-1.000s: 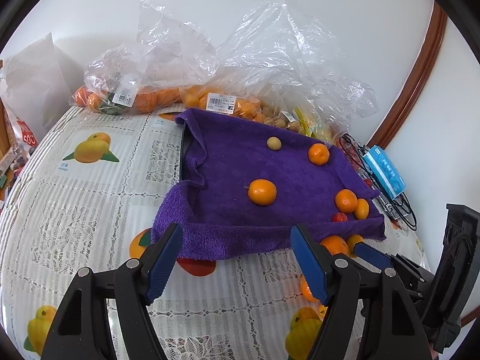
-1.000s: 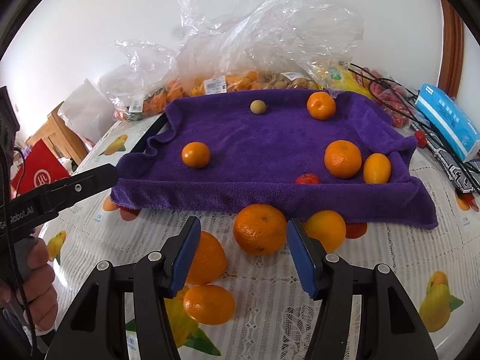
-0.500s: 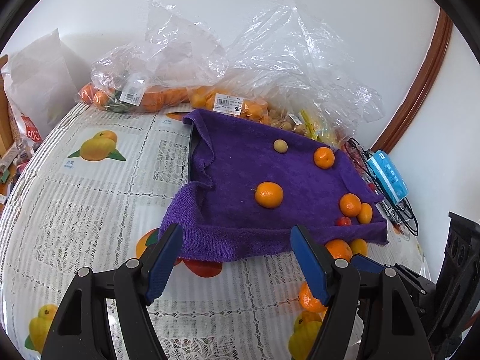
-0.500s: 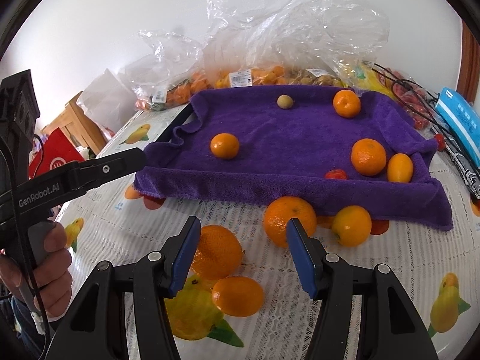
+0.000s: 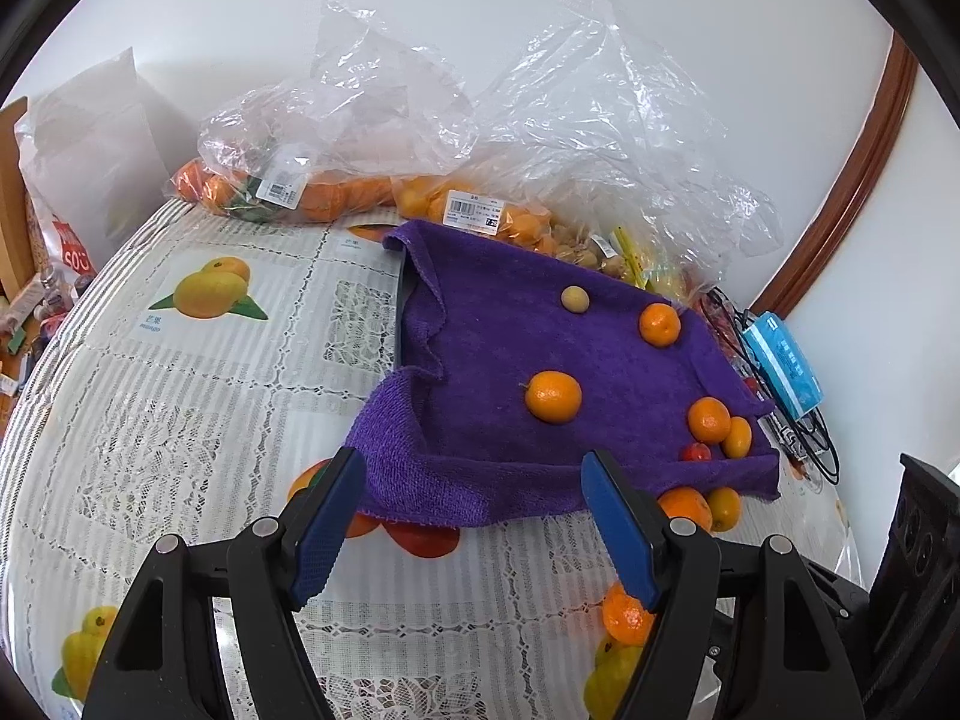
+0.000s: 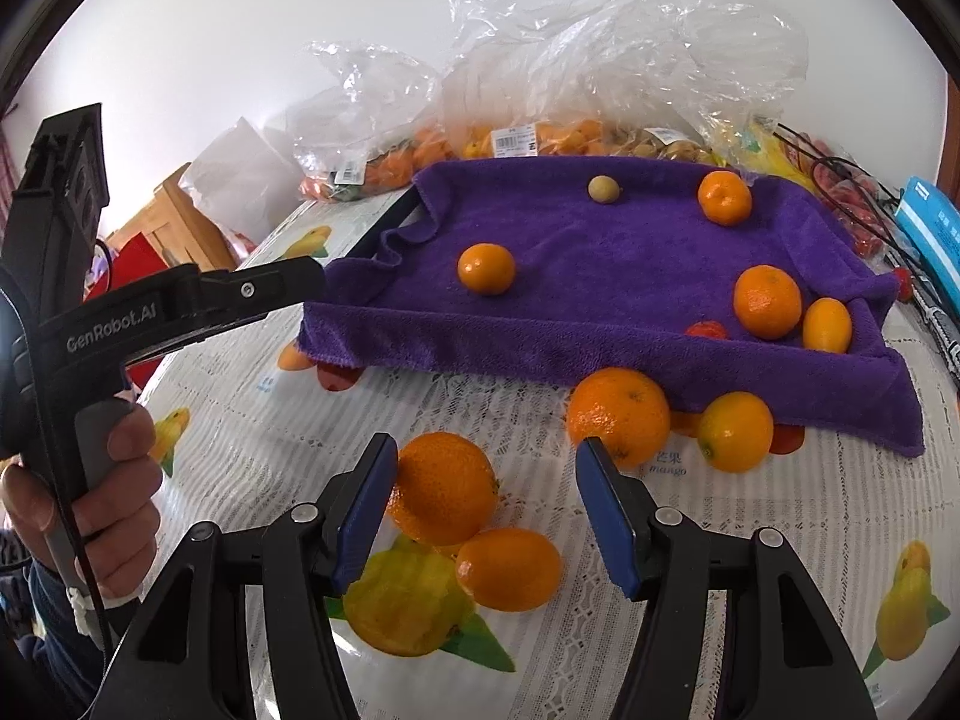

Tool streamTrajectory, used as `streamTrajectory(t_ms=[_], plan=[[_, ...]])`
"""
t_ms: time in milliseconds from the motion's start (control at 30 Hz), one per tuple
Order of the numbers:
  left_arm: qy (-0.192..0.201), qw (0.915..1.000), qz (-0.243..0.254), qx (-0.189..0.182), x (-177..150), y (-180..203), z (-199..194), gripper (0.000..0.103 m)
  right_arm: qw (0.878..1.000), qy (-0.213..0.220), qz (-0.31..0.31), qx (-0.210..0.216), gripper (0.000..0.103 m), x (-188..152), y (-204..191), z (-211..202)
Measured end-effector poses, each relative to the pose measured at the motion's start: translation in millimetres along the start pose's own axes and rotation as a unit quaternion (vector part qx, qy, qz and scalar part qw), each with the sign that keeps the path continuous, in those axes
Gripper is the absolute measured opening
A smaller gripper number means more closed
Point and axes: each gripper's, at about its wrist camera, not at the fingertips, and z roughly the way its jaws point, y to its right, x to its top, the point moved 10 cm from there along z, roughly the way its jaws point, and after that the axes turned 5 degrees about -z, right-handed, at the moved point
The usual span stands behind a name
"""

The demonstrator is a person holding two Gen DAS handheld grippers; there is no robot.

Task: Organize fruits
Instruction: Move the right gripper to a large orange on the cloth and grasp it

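A purple towel drapes a tray; on it lie several oranges, one at centre, a beige round fruit and a small red fruit. Loose on the tablecloth before it are a big orange, a small oval one, another orange and a yellowish one. My right gripper is open, with the big orange just beyond its left pad. My left gripper is open and empty, short of the towel.
Clear plastic bags of oranges and other fruit line the wall behind the tray. A blue packet and black wire rack lie to the right. A hand holds the left gripper's handle. The fruit-print tablecloth spreads left.
The right gripper has swung a little left: the orange once between its jaws now sits behind its right finger, and the big orange is by the left pad. Left view barely shifted.
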Motion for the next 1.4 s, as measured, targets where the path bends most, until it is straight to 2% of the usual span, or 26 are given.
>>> streamTrajectory(t_ms=[133,267,433,633,800,900,1067,1400], plan=[[-0.001,1.0000,-0.006,-0.001,1.1,-2.3,-0.1,0.073,1.000,0.002,-0.007,-0.002,0.052,-2.0,-1.8,-5.1],[0.000,1.0000,-0.005,0.000,1.5,-2.5,-0.5,0.073,1.000,-0.003,-0.015,0.000,0.051,-6.7,-2.9,-8.7],[0.000,1.0000,-0.006,0.003,1.8,-3.3,0.1,0.073,0.999,-0.013,-0.019,0.025,0.052,-14.8,-13.6,-5.1],[-0.001,0.9999,-0.010,0.006,1.8,-6.4,1.2,0.073,0.999,-0.010,-0.047,0.003,0.052,-15.4,-22.9,5.0],[-0.001,0.9999,-0.011,0.007,2.0,-6.9,1.3,0.073,0.997,-0.025,-0.075,-0.016,0.052,-14.3,-22.1,17.1],[0.001,0.9999,-0.011,0.006,2.8,-6.6,0.1,0.073,0.995,-0.033,-0.088,-0.036,0.045,-14.3,-18.4,23.0],[0.002,0.9999,-0.016,0.004,3.4,-7.2,-0.8,0.073,0.997,-0.026,-0.074,-0.021,0.045,-13.1,-15.3,23.4],[0.005,0.9998,-0.020,0.001,5.6,-7.3,-4.1,0.073,0.998,0.005,-0.051,-0.029,0.045,4.1,-5.7,6.7]])
